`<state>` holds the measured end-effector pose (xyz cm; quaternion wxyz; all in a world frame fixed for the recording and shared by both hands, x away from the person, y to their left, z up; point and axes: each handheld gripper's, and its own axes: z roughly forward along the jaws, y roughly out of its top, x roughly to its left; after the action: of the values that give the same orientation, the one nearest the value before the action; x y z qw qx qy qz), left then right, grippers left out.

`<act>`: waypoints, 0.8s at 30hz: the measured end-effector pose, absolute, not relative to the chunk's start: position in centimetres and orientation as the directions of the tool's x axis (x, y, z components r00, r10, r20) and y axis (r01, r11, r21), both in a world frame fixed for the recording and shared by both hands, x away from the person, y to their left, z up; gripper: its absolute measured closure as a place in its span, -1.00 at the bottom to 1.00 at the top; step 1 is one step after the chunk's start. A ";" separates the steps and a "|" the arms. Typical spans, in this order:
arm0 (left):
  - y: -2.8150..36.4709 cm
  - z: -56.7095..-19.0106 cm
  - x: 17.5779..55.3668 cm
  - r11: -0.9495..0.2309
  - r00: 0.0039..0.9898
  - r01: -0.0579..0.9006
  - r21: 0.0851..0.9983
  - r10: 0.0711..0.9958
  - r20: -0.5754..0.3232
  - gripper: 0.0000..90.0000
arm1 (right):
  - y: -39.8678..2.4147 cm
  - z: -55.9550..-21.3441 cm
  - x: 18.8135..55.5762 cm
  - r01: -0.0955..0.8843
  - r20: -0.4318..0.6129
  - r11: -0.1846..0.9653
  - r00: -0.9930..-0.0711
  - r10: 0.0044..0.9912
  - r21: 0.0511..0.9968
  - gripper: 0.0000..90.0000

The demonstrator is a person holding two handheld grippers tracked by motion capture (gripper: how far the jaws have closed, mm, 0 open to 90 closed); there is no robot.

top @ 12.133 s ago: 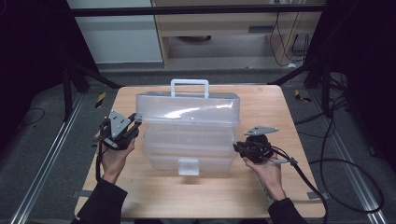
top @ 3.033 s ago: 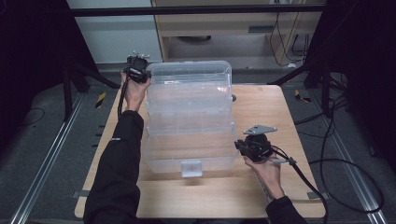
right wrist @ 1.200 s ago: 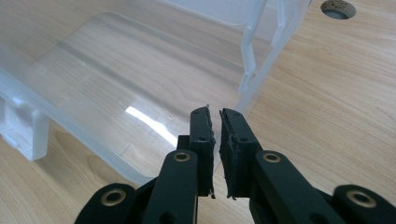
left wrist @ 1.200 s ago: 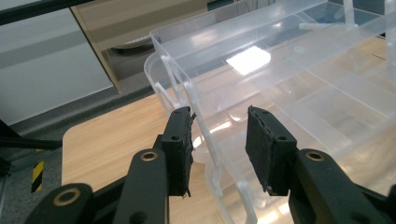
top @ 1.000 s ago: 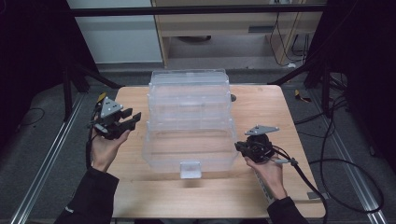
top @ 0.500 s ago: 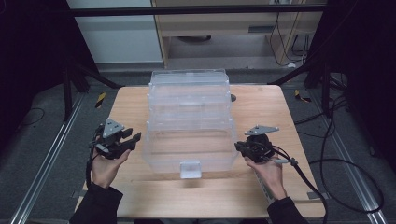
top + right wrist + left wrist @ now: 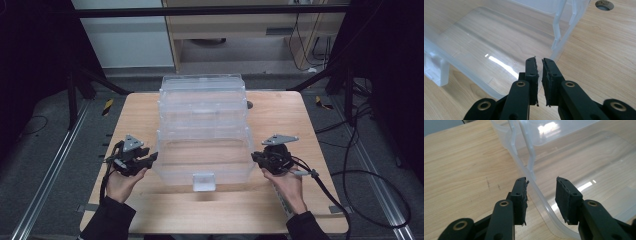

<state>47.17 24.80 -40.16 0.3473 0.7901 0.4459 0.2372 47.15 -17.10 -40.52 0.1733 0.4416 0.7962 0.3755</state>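
The clear plastic storage box [image 7: 202, 145] stands open on the light wooden desk [image 7: 280, 210], its hinged lid [image 7: 202, 97] swung up and back toward the far edge, so the opening looks done. What is left, as I judge it, is steadying or shifting the open box.

The right gripper [image 7: 539, 62] is closed on the box's thin side wall, its pads [image 7: 532, 72] pinching the rim. The left gripper [image 7: 541, 182] straddles the opposite wall with jaws apart; one pad [image 7: 520, 195] sits just beside the rim, and no grip is made yet.

The box is see-through and empty, with wood grain showing through its base. A white latch tab [image 7: 203, 181] sits on its near wall, and glare streaks the bottom.
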 end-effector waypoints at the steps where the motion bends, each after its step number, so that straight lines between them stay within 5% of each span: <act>1: 24.7 -40.3 47.2 -0.368 0.491 0.540 0.757 0.868 0.072 0.36 | -17.1 -40.5 47.2 0.574 0.058 0.326 -0.550 0.833 0.751 0.85; 14: 24.4 -41.2 47.7 -0.397 0.483 0.565 0.723 0.870 0.100 0.56 | -16.9 -40.5 47.0 0.575 0.072 0.320 -0.555 0.829 0.753 0.84; 24: 24.4 -41.3 47.8 -0.401 0.489 0.555 0.729 0.866 0.104 0.44 | -17.2 -40.3 47.0 0.576 0.080 0.304 -0.546 0.834 0.759 0.76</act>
<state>47.77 24.40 -41.25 0.3210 0.8010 0.4433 0.2425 47.01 -17.20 -40.25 0.1673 0.4462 0.7898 0.3861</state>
